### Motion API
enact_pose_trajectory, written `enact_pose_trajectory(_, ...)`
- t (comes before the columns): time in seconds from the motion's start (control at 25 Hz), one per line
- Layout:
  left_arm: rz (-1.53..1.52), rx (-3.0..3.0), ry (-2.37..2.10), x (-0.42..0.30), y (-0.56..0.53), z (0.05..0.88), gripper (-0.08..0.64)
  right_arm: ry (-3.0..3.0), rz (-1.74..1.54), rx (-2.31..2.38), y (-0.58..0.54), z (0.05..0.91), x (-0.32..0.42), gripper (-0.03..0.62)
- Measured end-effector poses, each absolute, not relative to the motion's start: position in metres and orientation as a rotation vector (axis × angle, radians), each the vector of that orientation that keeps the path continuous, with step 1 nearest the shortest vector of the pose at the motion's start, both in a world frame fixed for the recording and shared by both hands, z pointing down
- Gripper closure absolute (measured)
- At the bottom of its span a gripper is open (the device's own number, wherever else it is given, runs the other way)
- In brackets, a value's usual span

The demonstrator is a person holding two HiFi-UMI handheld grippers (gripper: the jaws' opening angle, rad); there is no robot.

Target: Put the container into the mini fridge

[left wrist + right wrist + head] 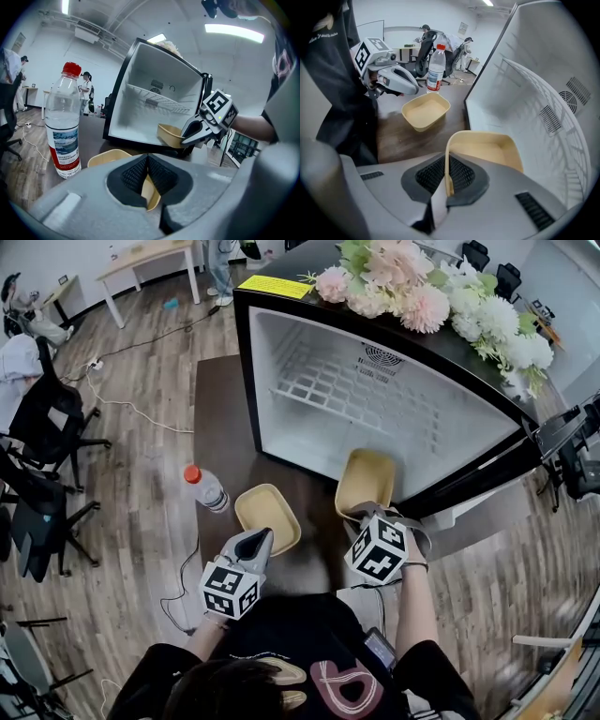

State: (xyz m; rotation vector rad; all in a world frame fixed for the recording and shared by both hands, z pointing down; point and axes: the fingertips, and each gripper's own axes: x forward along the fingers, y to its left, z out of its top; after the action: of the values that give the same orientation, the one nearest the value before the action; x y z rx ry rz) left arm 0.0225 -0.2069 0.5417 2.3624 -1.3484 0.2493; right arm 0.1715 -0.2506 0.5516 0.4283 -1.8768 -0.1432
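Note:
The mini fridge (281, 418) stands open and empty on a dark table (223, 418). My right gripper (367, 514) is shut on the near rim of a tan container (366, 479). In the right gripper view that container (487, 150) sits at the front of the fridge floor (520, 117), its thin wall pinched between the pads. A second tan container (267, 515) lies on the table in front of the fridge. My left gripper (255, 540) hovers at its near edge. Its pads (159, 173) meet at the tips and hold nothing.
A clear water bottle (208, 489) with a red cap stands left of the loose container. Artificial flowers (422, 287) lie on the fridge top. Office chairs (47, 418) and a cable (122, 404) are on the wooden floor to the left. People stand far back.

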Motion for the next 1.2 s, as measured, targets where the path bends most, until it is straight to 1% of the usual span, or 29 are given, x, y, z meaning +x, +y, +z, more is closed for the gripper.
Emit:
enact_pose_trajectory(0.8, 0.291, 2.324, -1.414, 0.012, -0.215, 0.546, 0.551, -1.842, -0.115, 0.528, -0.32, 0.57, 0.199, 0.569)
enact_pose_trajectory(1.2, 0.284, 2.294, -1.455, 0.004, -0.218, 0.547, 0.551, -1.852, -0.098, 0.516, -0.344, 0.579, 0.194, 0.569)
